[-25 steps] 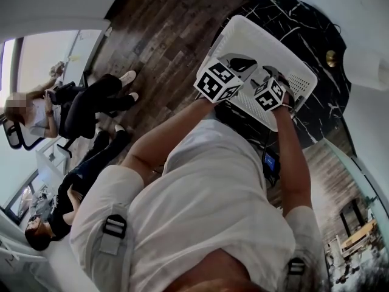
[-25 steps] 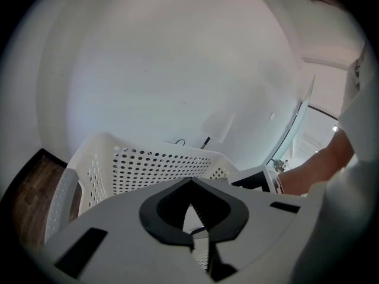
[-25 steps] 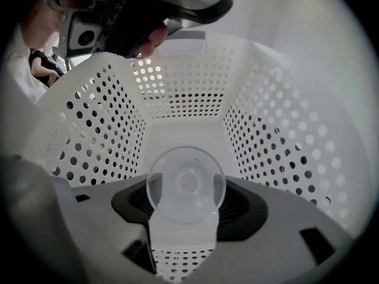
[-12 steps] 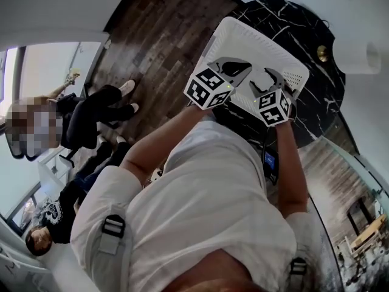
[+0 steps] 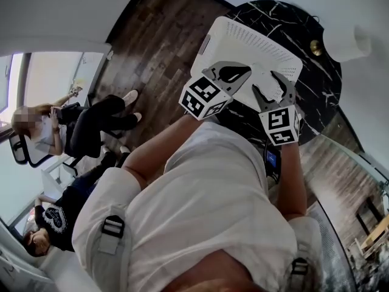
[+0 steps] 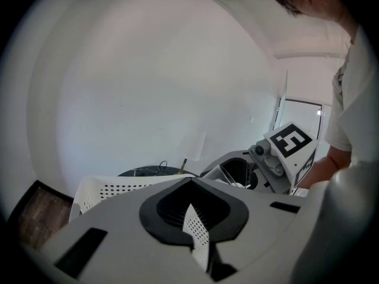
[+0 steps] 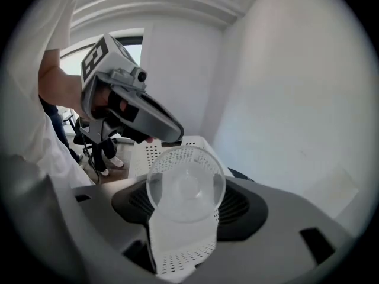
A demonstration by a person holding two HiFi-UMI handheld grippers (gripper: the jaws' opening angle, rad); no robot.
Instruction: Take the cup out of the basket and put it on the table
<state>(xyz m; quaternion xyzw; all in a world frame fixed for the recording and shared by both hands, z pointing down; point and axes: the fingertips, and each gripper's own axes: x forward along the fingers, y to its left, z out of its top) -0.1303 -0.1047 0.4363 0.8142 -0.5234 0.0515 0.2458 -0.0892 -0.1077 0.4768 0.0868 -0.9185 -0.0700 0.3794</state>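
Black marble desk (image 5: 331, 87), white basket (image 5: 243, 38) wall pinched in left gripper (image 5: 226, 75) jaws, clear cup (image 7: 186, 185) clamped in right gripper (image 5: 271, 89) jaws

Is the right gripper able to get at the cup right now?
Yes, it seems so: the clear cup sits right between the jaws of the right gripper, above the white basket, and nothing stands in the way.

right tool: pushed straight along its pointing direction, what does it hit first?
The right tool has the clear cup between its jaws. Beyond that, first in line looks like the perforated wall of the white basket, directly behind the cup. The gap can't be judged.
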